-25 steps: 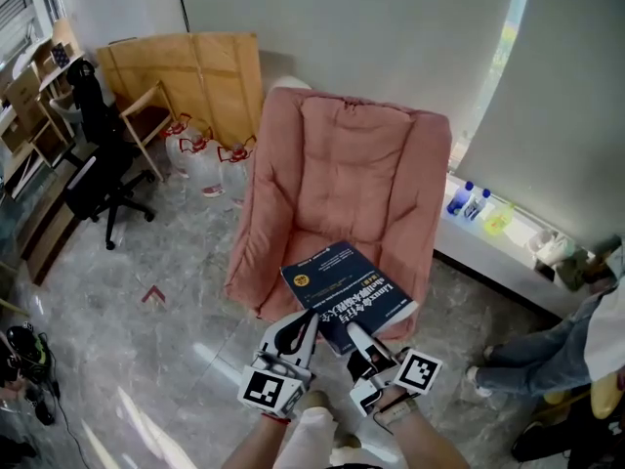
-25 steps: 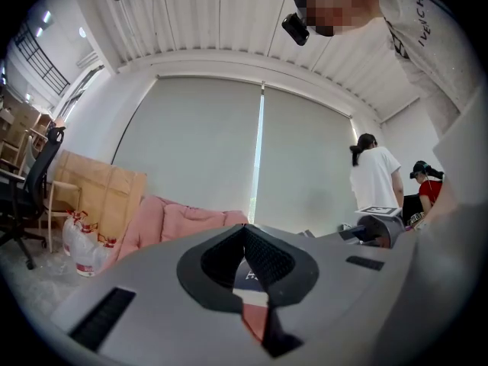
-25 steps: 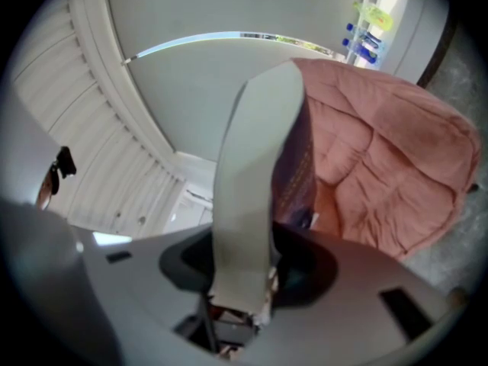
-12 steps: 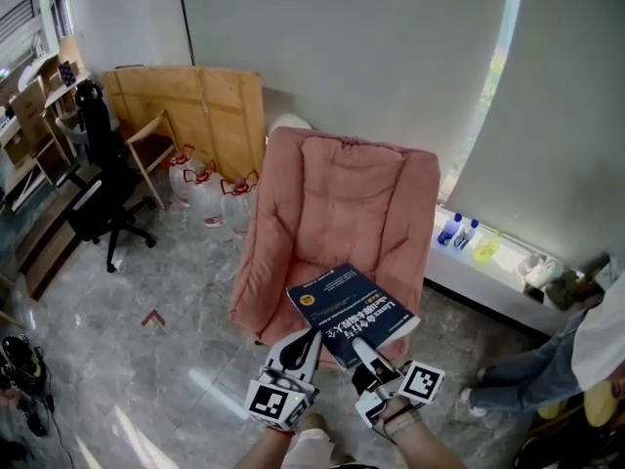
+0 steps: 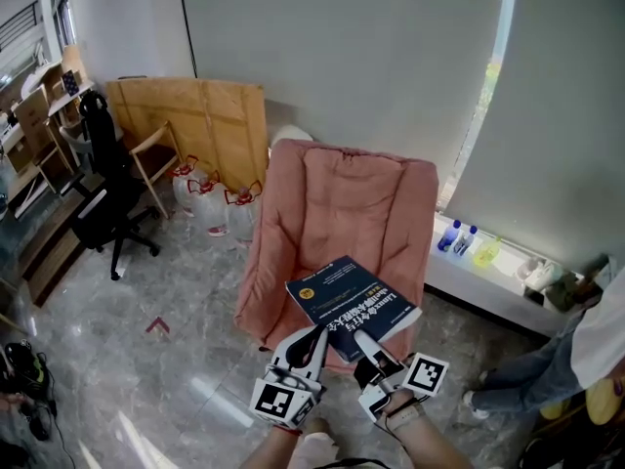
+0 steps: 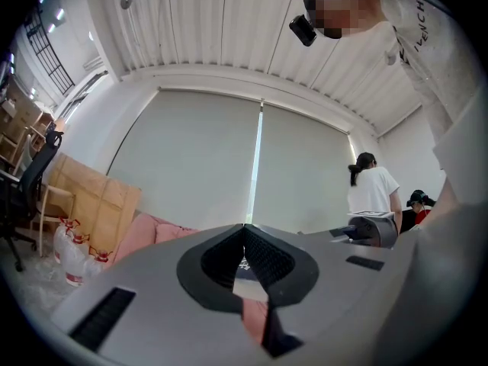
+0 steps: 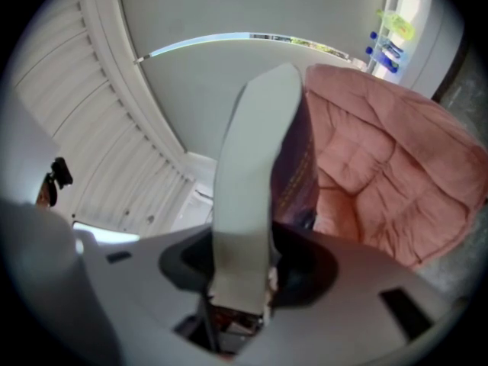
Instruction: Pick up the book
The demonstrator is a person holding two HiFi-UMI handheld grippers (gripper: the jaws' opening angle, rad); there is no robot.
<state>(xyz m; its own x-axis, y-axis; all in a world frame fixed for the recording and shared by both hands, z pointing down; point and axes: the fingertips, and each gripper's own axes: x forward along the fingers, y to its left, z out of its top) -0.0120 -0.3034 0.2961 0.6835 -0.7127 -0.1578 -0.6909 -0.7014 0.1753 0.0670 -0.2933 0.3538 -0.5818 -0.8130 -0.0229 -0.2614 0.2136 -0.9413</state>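
Observation:
A dark blue book (image 5: 350, 304) with white print on its cover hangs flat over the front of the pink cushioned chair (image 5: 342, 193). My left gripper (image 5: 312, 343) is at the book's near left edge, my right gripper (image 5: 363, 345) at its near right edge. In the right gripper view the white page block of the book (image 7: 255, 166) stands between the jaws of the right gripper (image 7: 242, 269), which are shut on it. In the left gripper view the left gripper (image 6: 245, 231) has its tips together over a thin edge of the book (image 6: 245, 280).
A black office chair (image 5: 103, 179), a wooden chair (image 5: 156, 154), leaning wooden boards (image 5: 195, 115) and water jugs (image 5: 210, 203) stand to the left. Bottles (image 5: 459, 237) sit on a low sill at the right. A person (image 5: 586, 350) is at the right edge.
Both grippers and the book have risen together away from the chair seat. The book keeps its tilt and stays between the jaws.

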